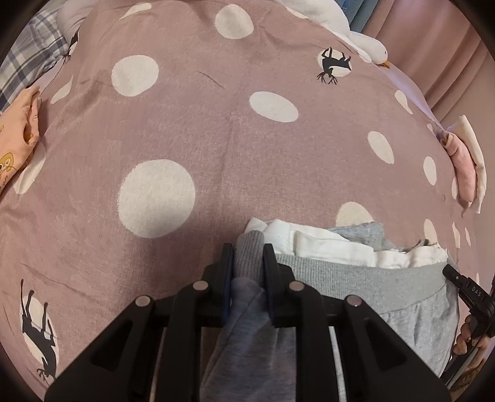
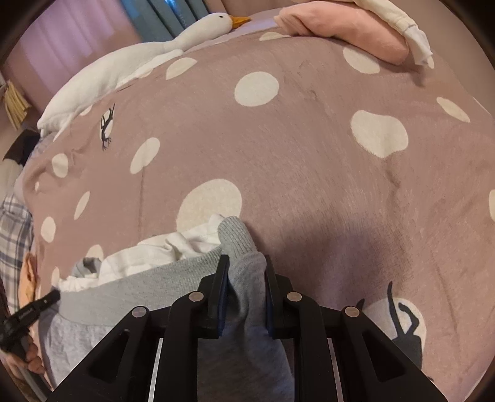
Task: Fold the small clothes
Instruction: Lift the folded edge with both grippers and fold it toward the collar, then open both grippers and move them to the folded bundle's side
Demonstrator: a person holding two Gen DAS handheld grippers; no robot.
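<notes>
On the far left of the bed an orange printed garment (image 1: 18, 136) lies at the edge of the mauve polka-dot duvet (image 1: 191, 130), apparently waiting its turn. Next, the left tongs (image 1: 247, 278) pinch one corner of the grey trousers' (image 1: 365, 278) ribbed waistband, with the cloth bunched between the narrow jaws. The waistband stretches across to the right tongs (image 2: 246, 287), which clamp the opposite corner the same way. Gripping both corners keeps the band taut and level, so the garment can be laid flat on the duvet for folding. White fabric (image 1: 324, 244), probably a lining or an inner layer, though the view is too crumpled to be sure, bulges just beyond the band. Farther right, a folded pink piece (image 2: 340, 27) and a white one (image 2: 399, 15) sit stacked near the bed's edge, likely finished. A plush goose (image 2: 148, 58) rests along the far side.
</notes>
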